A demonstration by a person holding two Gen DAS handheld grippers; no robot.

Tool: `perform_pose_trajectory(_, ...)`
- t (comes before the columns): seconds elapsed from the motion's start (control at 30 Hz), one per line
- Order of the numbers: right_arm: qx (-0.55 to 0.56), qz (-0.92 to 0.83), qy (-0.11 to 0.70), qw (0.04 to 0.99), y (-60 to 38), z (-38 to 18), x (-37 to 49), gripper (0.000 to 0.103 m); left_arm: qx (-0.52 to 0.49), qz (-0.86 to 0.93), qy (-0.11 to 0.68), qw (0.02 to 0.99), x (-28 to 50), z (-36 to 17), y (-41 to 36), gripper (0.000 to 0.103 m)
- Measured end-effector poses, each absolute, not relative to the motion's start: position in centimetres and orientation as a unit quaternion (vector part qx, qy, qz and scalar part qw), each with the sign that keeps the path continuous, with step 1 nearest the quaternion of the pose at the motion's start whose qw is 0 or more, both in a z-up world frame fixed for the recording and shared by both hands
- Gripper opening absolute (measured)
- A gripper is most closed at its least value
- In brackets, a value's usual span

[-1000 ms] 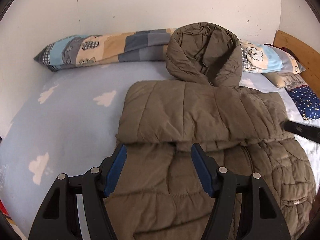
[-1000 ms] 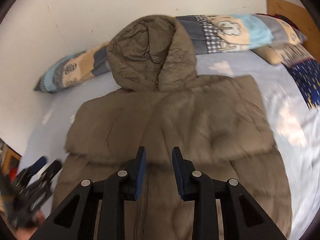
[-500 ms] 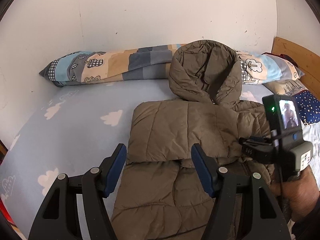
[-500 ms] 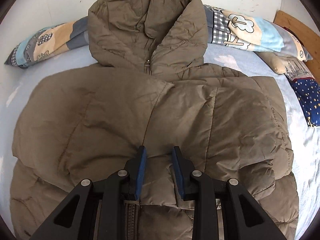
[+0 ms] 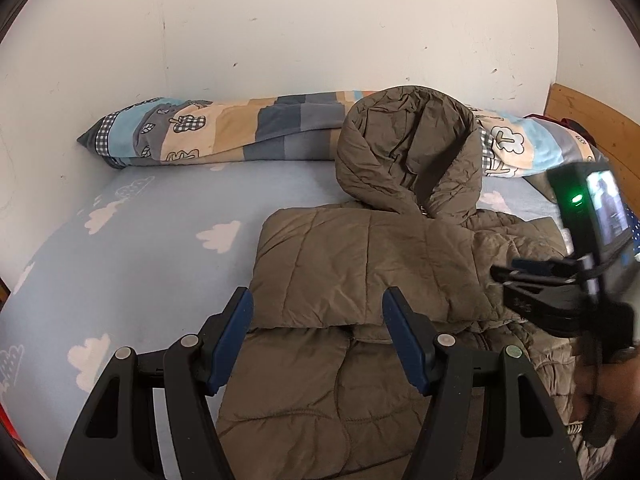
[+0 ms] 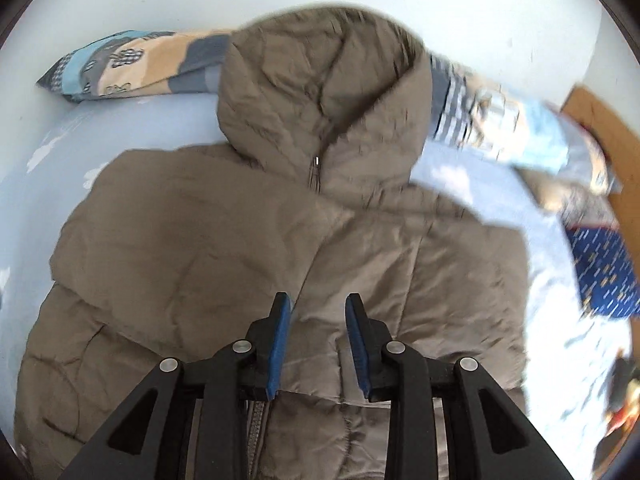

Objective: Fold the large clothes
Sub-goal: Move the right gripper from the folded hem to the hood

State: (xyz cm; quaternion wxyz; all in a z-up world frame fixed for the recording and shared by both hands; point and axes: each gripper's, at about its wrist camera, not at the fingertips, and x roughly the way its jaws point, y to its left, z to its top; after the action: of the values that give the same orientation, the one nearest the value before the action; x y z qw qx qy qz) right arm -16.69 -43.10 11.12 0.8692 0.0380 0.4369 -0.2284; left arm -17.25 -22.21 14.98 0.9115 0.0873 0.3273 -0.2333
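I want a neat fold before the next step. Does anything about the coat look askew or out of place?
The puffer coat lies flat with both sleeves folded across its front. Only the hood is out of line: it is unfolded and rests up against the patterned bolster pillow. Nothing looks torn or spilled.

The puffer jacket's [image 5: 360,264] near hem runs off the bottom edge in both views, and the left gripper's [image 5: 318,344] arms cover part of it. In the right wrist view the patterned bolster [image 6: 520,120] and headboard [image 6: 600,128] at far right smear with blur. The right gripper's [image 5: 532,280] fingertips blend together.
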Motion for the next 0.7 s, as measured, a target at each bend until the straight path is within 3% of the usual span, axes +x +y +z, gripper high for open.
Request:
perform_pose_trajectory(0.33,-0.119,-0.258,0.401,0.871,-39.0,15.1,-16.6,0.041,0.074,-0.221,0.334,0.914,-16.3,14.9,-21.7,0.066)
perform_pose_trajectory(0.7,-0.162,-0.256,0.371,0.878,-37.0,17.0,-16.6,0.041,0.069,-0.215,0.333,0.916,-16.0,14.7,-21.6,0.066)
